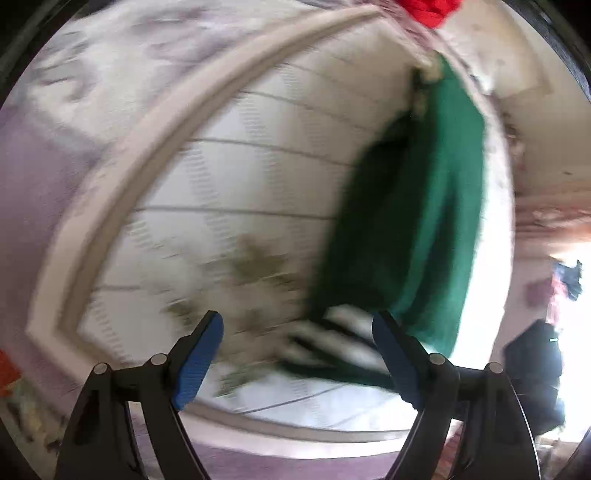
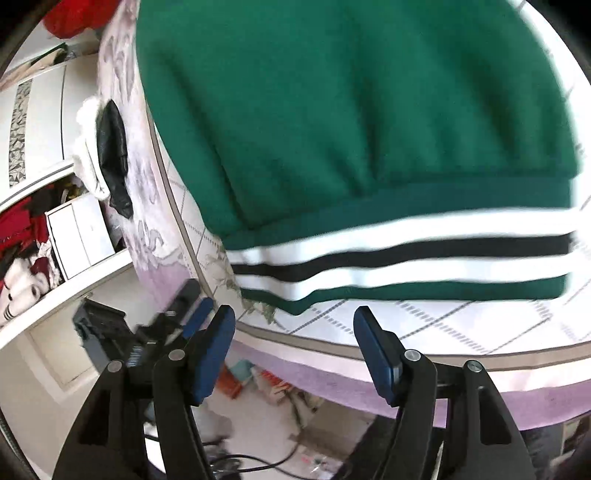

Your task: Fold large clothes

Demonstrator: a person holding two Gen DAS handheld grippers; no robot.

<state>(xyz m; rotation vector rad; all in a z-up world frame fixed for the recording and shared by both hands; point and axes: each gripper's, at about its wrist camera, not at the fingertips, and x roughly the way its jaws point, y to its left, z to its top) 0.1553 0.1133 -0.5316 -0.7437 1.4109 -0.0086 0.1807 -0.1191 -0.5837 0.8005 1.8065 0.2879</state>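
Observation:
A green sweater (image 2: 332, 110) with a white and black striped hem (image 2: 399, 258) lies on the bed's white quilted cover (image 2: 424, 317). My right gripper (image 2: 295, 317) is open just off the bed's edge, the hem a little beyond its tips and nothing between the pads. In the left wrist view the same green sweater (image 1: 436, 206) lies to the right, blurred, its striped hem (image 1: 332, 343) close to the right finger. My left gripper (image 1: 297, 332) is open above the cover (image 1: 258, 155) and holds nothing. A blue pad (image 2: 197, 315) of the left gripper shows beside my right one.
The cover has a beige band (image 1: 122, 177) and a purple flowered border (image 2: 140, 206). A black and white item (image 2: 107, 147) lies on that border. Red cloth (image 1: 428, 11) sits at the far side. Shelves with a white box (image 2: 81, 232) and a cluttered floor (image 2: 258, 387) lie beyond the bed.

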